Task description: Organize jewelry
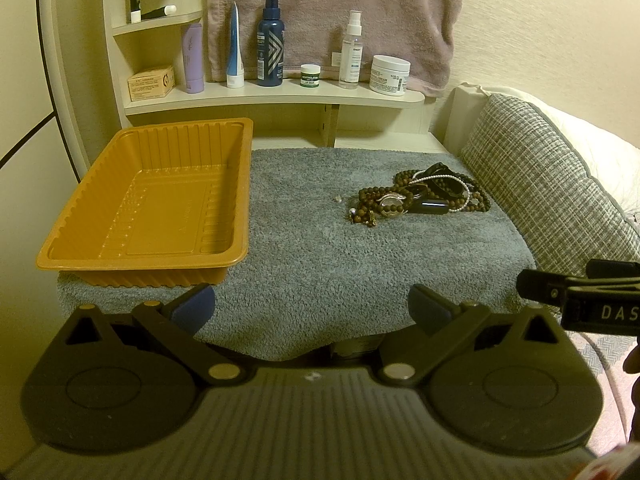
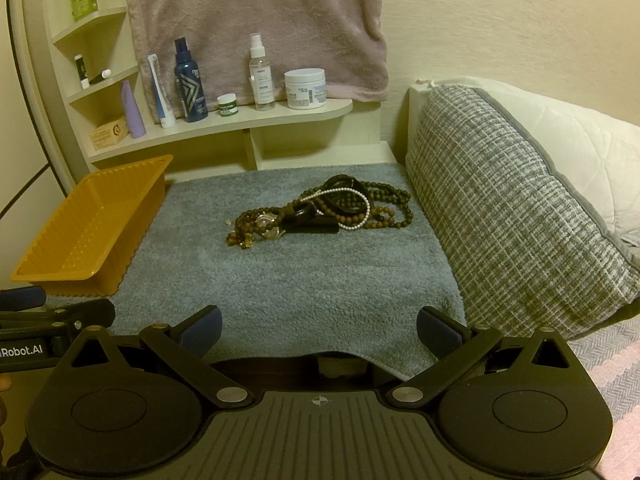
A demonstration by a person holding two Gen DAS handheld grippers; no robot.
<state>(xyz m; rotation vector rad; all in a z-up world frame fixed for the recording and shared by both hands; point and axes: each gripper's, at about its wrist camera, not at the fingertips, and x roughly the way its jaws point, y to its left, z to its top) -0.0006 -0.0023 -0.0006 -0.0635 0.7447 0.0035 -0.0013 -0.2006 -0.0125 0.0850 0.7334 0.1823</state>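
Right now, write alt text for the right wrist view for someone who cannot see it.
A tangled jewelry pile of brown beads, a pearl strand and a watch lies on a grey towel, ahead of the open, empty right gripper. An empty orange tray sits at left, a checked pillow at right, toiletries on a shelf behind.

Left gripper [image 1: 311, 307]: bottom centre of frame, blue-padded fingers [image 1: 197, 305] spread wide, holding nothing. Orange tray [image 1: 80, 216]: left of centre, on grey towel [image 1: 320, 248]. Jewelry pile [image 1: 420, 196]: right of centre, brown beads, pearl strand, watch, black bands tangled together. Shelf [image 1: 280, 98]: upper frame, bottles and jars. Right gripper [image 1: 580, 292]: partly visible at right edge.
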